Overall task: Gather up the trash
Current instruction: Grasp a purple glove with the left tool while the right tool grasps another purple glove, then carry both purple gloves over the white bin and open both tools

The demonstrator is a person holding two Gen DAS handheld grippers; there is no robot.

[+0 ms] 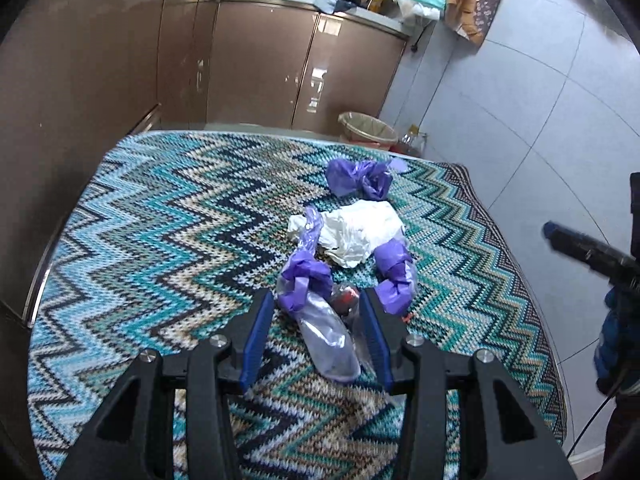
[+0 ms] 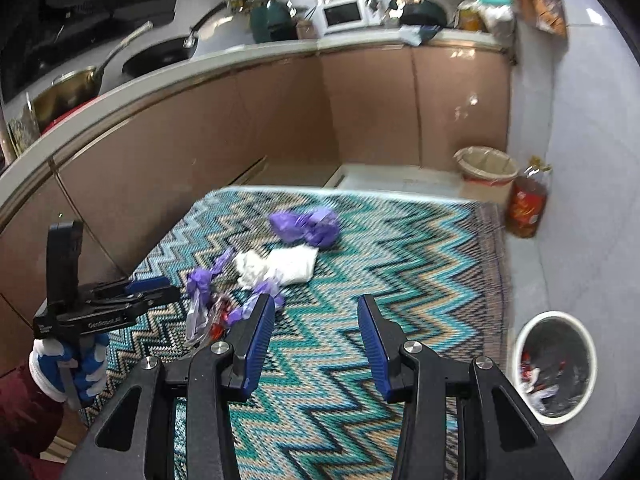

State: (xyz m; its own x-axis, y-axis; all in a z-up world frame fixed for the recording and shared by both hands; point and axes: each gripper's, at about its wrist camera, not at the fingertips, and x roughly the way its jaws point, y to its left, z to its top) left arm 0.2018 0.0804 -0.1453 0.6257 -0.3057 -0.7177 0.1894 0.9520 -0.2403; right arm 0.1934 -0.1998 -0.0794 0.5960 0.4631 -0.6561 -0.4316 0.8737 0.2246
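The left gripper (image 1: 316, 300) has its fingers apart above a clear plastic bag (image 1: 326, 338) on the zigzag cloth (image 1: 160, 220). The right gripper (image 2: 316, 304) is apart too, holding nothing. Farther back lie white paper (image 1: 360, 232) and purple wrap (image 1: 358, 178).

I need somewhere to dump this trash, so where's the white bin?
In the right wrist view, the white bin stands on the floor at lower right, beside the table's right edge.
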